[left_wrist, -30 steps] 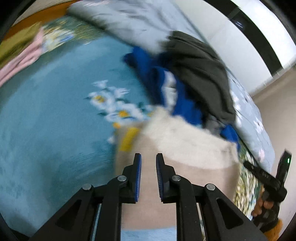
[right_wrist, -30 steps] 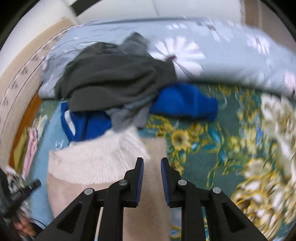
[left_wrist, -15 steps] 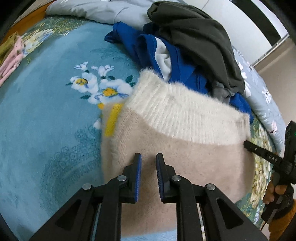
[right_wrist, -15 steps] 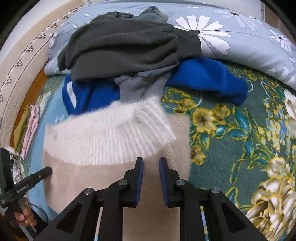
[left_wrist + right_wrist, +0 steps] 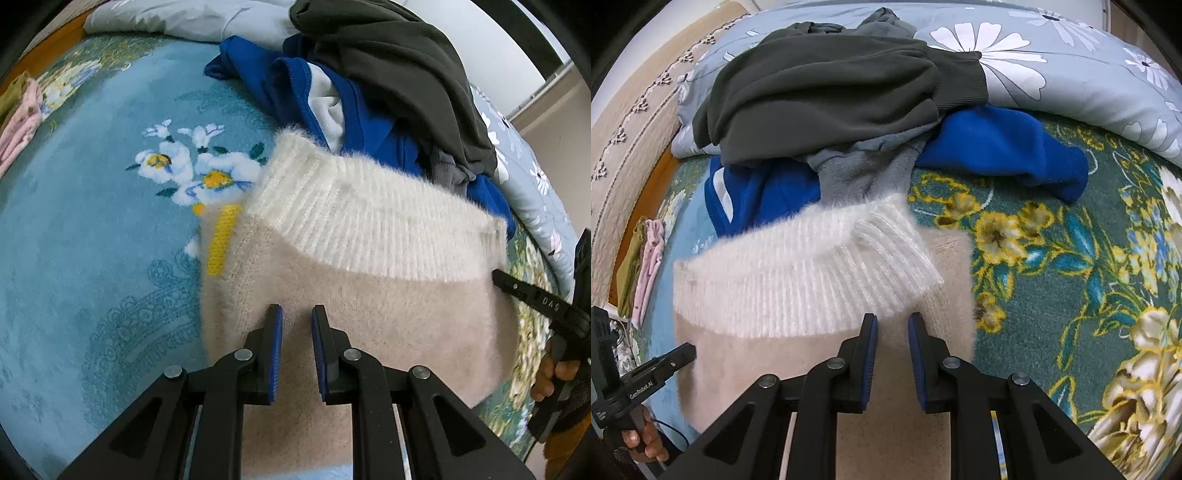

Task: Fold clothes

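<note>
Left wrist view, L to R:
- Pink and olive clothes (image 5: pixel 18 107) lie at the far left edge of the bed.
- Teal floral blanket (image 5: pixel 92 240) covers the bed surface; a white flower print sits centre-left.
- Beige sweater (image 5: pixel 388 306) lies spread on the blanket, directly below and ahead of both tools. Its white ribbed band (image 5: pixel 369 225) is at the far end, touching the clothes pile. There is a yellow stripe (image 5: pixel 221 240) on its left edge.
- Left gripper (image 5: pixel 297 321) points steeply down over the near-left part of the sweater. Jaws are nearly closed, with a narrow gap and beige knit showing in it. We cannot tell whether the pads pinch the fabric.
- Pile beyond the sweater: blue garment (image 5: pixel 369 122) with white lining, and dark grey garment (image 5: pixel 388 55) on top.
- Right hand (image 5: pixel 550 380) is at the right edge on a tool handle, at the sweater's right side.

Right wrist view, L to R:
- Left hand (image 5: pixel 642 443) is at lower left on its tool, at the sweater's left edge.
- Right gripper (image 5: pixel 892 325) is over the near-right part of the sweater, just below the ribbed band. Jaws are narrow and knit is visible in the gap. Again we cannot tell if there is a grip.
- A light grey fleece item (image 5: pixel 857 173) pokes out between the blue and dark grey garments.
- Pale floral quilt (image 5: pixel 1071 74) is bunched along the back.
</note>
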A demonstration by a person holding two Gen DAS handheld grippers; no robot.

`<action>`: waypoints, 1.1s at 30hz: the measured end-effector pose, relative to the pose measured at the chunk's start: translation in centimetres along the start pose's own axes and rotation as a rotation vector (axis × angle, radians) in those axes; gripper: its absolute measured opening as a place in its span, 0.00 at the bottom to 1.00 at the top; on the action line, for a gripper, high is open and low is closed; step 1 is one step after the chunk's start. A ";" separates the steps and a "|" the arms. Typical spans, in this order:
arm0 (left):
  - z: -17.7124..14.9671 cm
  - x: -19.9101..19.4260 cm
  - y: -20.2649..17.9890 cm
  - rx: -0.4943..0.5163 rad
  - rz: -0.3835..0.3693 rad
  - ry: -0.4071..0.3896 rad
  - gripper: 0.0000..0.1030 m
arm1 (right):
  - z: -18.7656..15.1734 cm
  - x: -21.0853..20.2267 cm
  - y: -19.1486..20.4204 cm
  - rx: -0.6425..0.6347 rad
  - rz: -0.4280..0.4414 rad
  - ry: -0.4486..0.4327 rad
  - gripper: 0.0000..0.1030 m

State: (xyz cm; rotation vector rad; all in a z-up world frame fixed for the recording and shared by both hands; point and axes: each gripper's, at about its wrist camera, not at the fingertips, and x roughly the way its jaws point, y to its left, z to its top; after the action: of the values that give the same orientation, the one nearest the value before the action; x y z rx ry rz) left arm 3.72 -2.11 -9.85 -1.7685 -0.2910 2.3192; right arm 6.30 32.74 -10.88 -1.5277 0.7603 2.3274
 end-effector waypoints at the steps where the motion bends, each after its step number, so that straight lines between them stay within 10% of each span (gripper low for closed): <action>1: 0.0 -0.3 0.2 -0.020 -0.010 -0.002 0.15 | 0.0 -0.2 0.0 0.006 0.008 -0.002 0.20; 15: -0.8 -2.0 4.8 -0.225 -0.155 -0.034 0.61 | -1.7 -5.1 -4.0 0.102 0.150 -0.090 0.63; 30: -0.1 3.0 6.2 -0.357 -0.286 0.043 0.65 | -3.1 -2.9 -6.5 0.221 0.235 -0.013 0.64; 33: 0.0 3.0 5.8 -0.329 -0.264 0.036 0.53 | -3.1 -2.6 -6.7 0.246 0.266 -0.009 0.64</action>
State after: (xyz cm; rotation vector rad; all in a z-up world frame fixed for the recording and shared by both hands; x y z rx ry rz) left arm 2.72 -6.84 -14.27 -1.7777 -0.8872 2.1422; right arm 13.01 36.80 -11.40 -1.3804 1.2642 2.3083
